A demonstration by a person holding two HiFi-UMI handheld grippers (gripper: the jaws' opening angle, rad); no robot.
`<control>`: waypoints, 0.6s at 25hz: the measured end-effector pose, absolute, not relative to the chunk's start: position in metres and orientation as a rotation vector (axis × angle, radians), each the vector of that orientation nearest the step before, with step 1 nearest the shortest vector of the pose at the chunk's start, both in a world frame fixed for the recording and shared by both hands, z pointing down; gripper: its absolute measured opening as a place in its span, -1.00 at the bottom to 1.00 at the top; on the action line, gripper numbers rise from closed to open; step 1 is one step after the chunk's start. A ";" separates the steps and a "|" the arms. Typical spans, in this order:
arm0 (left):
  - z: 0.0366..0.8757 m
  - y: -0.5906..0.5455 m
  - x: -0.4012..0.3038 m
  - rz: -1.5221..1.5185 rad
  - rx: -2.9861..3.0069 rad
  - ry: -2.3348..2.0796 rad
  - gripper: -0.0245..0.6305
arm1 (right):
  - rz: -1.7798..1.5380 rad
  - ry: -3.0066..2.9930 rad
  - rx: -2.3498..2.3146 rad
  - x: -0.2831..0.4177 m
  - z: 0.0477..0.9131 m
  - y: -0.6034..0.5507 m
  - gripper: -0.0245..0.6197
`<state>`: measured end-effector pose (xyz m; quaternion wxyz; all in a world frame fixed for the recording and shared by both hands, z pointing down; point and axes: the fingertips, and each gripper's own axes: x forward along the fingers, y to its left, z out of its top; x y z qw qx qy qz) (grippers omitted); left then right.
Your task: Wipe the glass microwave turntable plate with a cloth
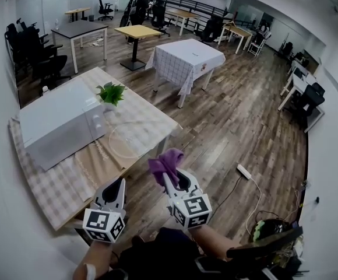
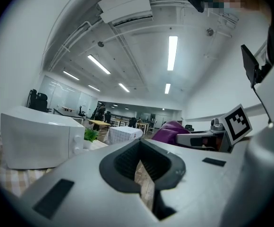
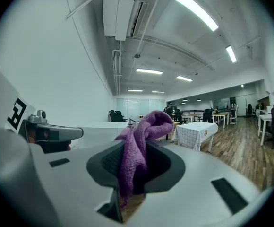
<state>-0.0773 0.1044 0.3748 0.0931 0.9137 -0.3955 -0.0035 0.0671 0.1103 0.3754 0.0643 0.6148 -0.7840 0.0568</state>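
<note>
The clear glass turntable plate (image 1: 129, 140) lies flat on the checked tablecloth, just right of the white microwave (image 1: 61, 124). My right gripper (image 1: 169, 177) hovers off the table's near corner, shut on a bunched purple cloth (image 1: 165, 161) that sticks up out of its jaws (image 3: 144, 126). My left gripper (image 1: 116, 188) is beside it over the table's near edge, shut with nothing in it (image 2: 139, 163). The left gripper view shows the cloth (image 2: 169, 130) to the right. Both grippers are short of the plate and above it.
A small potted plant (image 1: 111, 93) stands behind the plate beside the microwave (image 2: 38, 138). The table (image 1: 52, 191) ends just in front of the grippers. Wooden floor, a power strip (image 1: 244, 171) and other tables (image 1: 186, 57) lie beyond.
</note>
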 end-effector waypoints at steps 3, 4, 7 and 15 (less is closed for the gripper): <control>0.380 0.094 -0.071 -0.005 2.713 -1.150 -0.92 | 0.177 -2.359 1.850 0.072 0.379 0.097 -0.64; 0.381 0.090 -0.069 0.000 2.710 -1.149 -0.92 | 0.182 -2.357 1.854 0.074 0.380 0.092 -0.64; 0.385 0.075 -0.065 0.025 2.697 -1.160 -0.92 | 0.195 -2.372 1.852 0.079 0.381 0.075 -0.64; 0.390 0.023 -0.050 0.064 2.654 -1.226 -0.92 | 0.217 -2.405 1.809 0.101 0.386 0.018 -0.64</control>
